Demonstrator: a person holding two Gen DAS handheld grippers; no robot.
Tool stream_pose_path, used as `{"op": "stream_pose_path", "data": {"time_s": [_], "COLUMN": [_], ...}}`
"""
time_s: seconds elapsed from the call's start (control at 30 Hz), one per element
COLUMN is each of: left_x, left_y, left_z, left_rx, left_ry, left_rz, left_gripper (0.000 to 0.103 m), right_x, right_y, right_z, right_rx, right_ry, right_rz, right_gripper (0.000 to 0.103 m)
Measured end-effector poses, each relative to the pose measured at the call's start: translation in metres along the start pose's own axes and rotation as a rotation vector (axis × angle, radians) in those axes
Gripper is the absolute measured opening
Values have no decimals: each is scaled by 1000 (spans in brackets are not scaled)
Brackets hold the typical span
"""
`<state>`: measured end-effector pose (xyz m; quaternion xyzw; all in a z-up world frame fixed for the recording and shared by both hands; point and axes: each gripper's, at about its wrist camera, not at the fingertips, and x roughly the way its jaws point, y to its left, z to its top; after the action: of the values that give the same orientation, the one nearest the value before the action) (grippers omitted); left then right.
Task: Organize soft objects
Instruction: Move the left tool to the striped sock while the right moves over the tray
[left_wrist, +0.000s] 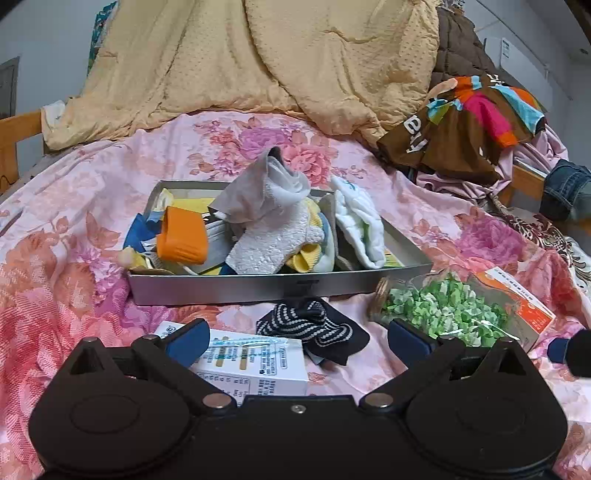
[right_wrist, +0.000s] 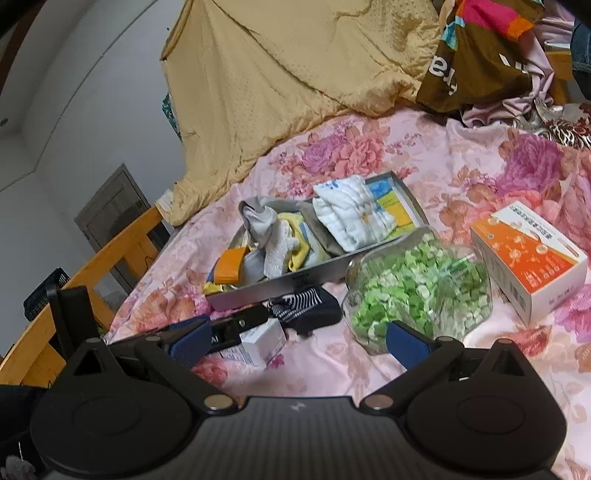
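Observation:
A metal tray (left_wrist: 236, 291) (right_wrist: 317, 275) sits on the floral bedsheet and holds a pile of soft things: grey and white socks (left_wrist: 266, 195) (right_wrist: 258, 221), a white folded cloth (left_wrist: 356, 225) (right_wrist: 351, 214), yellow cloth (left_wrist: 304, 258) and an orange piece (left_wrist: 183, 236) (right_wrist: 229, 269). A dark striped sock (left_wrist: 314, 328) (right_wrist: 295, 306) lies on the sheet just in front of the tray. My left gripper (left_wrist: 297, 341) is open and empty, just short of the striped sock. My right gripper (right_wrist: 295, 341) is open and empty, to the right of and behind the left gripper.
A clear jar of green bits (left_wrist: 443, 310) (right_wrist: 417, 288) lies right of the sock. An orange-and-white box (left_wrist: 517, 302) (right_wrist: 528, 258) is beyond it. A white box (left_wrist: 255, 365) (right_wrist: 258, 345) lies under the left gripper. A yellow quilt (left_wrist: 258, 55) and clothes (left_wrist: 472, 122) are heaped behind.

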<state>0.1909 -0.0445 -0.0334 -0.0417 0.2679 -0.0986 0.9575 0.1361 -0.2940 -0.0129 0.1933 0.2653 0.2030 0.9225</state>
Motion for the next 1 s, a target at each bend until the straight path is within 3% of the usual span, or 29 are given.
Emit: {"op": "stream_pose_path", "data": {"time_s": [0.63,1.0], "left_x": [2,13], "left_y": [0,-2], "left_z": [2,3], "left_rx": [16,43], "left_ry": [-21,-14], "left_rz": [-3,-30], "left_gripper": [102,102], "right_x": [24,50], "right_y": [-3,-9], "right_z": [24,32], "right_rx": [-26,-41], "right_ry": [-82,-74], "right_rz": [72,96], "right_gripper": [103,103]}}
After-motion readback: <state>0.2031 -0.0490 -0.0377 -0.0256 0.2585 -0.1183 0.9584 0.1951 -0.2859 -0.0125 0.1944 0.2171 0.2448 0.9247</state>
